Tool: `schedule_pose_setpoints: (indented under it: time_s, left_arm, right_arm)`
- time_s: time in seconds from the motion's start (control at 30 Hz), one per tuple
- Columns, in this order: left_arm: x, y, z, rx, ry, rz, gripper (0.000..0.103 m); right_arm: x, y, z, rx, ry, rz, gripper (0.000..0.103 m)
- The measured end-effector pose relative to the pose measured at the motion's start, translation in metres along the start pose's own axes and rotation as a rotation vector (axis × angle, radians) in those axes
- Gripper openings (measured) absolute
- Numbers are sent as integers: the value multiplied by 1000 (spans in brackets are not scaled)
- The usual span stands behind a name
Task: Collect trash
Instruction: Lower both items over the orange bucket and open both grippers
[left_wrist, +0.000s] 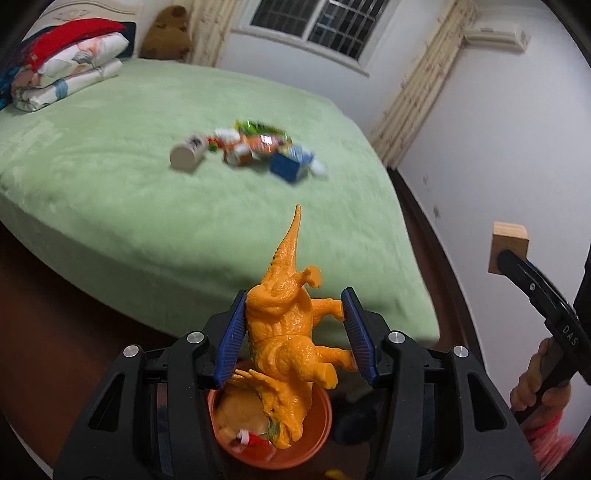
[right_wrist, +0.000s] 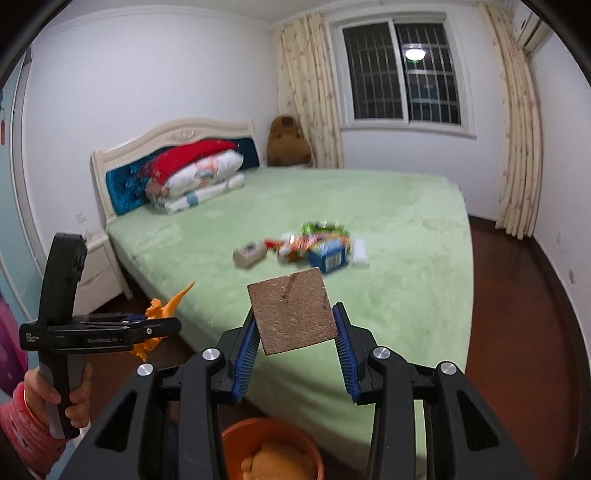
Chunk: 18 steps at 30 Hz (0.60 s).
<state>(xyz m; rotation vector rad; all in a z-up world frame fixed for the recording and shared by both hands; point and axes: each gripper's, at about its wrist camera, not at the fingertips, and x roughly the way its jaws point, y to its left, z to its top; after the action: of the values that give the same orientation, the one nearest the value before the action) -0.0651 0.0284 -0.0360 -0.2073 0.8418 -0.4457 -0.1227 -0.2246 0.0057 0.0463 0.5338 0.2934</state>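
The left gripper (left_wrist: 295, 332) clamped an orange plastic dinosaur (left_wrist: 286, 325) above the orange round bin (left_wrist: 317, 443), so opening squarely overhead seemed best; the right gripper (right_wrist: 293, 343) pinched a brown wooden block (right_wrist: 291, 312).

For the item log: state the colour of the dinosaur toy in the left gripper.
Orange all over; the dinosaur toy shows best in the left wrist view, clamped in the left gripper.

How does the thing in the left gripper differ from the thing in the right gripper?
The orange dinosaur is bright, bumpy plastic with legs and a tail; the wooden block is plain, brown and square. The dinosaur hangs head down over the orange bucket; the block is held slightly tilted. Each sits between blue pads.
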Motion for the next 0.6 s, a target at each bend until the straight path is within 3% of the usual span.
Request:
schedule_pose_setpoints:
  time_s: [0.2,0.4,0.6]
  left_arm:
    - [40,4,-47,-1,153,33,50]
    - [109,26,-102,-26,369,115,50]
    - [164,38,-145,-26,537,159,50]
  right_arm:
    - [39,2,-55,22,205,33,39]
    - [96,7,-126,30,445,25,39]
    - [141,7,-193,58,662,27,39]
